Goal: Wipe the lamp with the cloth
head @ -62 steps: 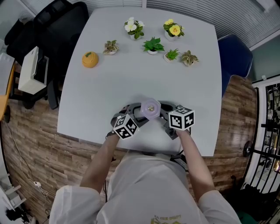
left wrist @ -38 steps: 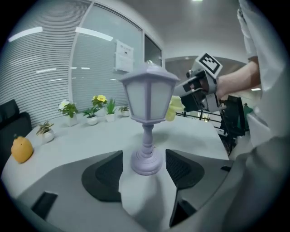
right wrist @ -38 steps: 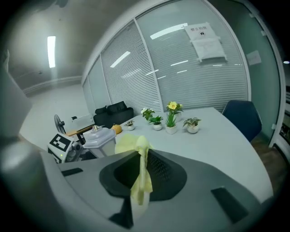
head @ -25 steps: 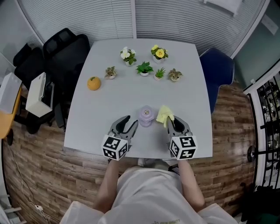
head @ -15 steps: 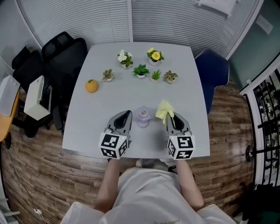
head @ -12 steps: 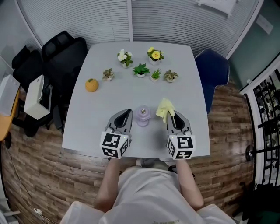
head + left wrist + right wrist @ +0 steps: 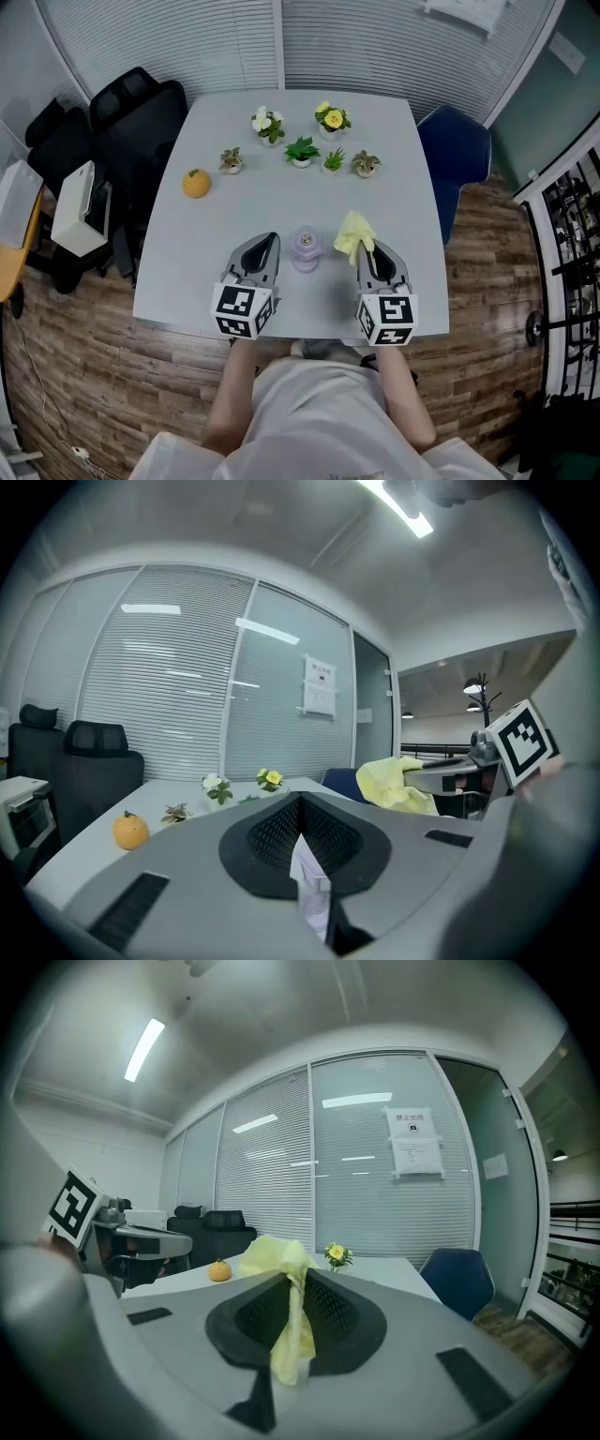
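So right gripper (image 7: 367, 251) was clamped on the cloth (image 7: 353, 233). In the right gripper view the yellow fabric was pinched in the seam, bunched above the tips with a tail hanging below. Left gripper (image 7: 265, 247) had its jaws pressed together. A pale sliver showed in the seam in its own view, and I couldn't tell what it was; nothing else was in it.

Both grippers pointed away from the person, side by side and roughly parallel.

Lamp (image 7: 306, 249) stood upright on the table (image 7: 281, 187), near the front edge. It sat in the gap between the two grippers, about level with their tips and apart from both. Neither gripper view showed it; probably it sat below their sightline.

Key relation: the lamp lay to the left of the cloth, near but not touching, so the right hand was the one to go. Judged move: swing the cloth inward and down onto the lamp top. The lamp's axis was vertical, so wiping would likely run around or down it.

The lamp lay about as far from the left gripper as from the cloth, so the left gripper could steady the base, but only after opening. The lamp looked small and light and might slide if wiped unheld.

Wiping looked not yet under way.
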The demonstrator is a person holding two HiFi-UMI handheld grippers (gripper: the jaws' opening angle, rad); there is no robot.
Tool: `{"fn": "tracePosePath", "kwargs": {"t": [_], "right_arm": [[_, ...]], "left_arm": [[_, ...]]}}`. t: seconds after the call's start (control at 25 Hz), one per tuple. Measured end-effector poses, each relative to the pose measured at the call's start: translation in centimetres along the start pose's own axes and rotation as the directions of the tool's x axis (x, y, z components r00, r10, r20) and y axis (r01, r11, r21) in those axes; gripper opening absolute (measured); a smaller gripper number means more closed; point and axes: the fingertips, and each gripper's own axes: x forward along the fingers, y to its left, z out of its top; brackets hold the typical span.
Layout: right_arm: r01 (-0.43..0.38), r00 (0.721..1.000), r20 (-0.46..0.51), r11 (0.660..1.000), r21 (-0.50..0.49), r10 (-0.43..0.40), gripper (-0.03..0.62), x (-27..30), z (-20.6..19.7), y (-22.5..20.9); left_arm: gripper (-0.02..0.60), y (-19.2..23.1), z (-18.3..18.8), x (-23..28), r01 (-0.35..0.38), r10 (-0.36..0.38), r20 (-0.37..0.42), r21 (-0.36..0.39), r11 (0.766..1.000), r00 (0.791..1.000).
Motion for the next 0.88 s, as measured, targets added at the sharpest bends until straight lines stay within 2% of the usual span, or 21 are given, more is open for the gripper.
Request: {"fn": "tracePosePath", "kwargs": {"t": [0.88], "right_arm": [[-0.007,1.0,-0.012,1.0,-0.016,0.007,0.043,0.07,-0.4,0.15]], "left_arm": [[0.002,-0.16,-0.28,0.07,0.011,-0.011,0.01,-0.004,1.0,1.0]]}}
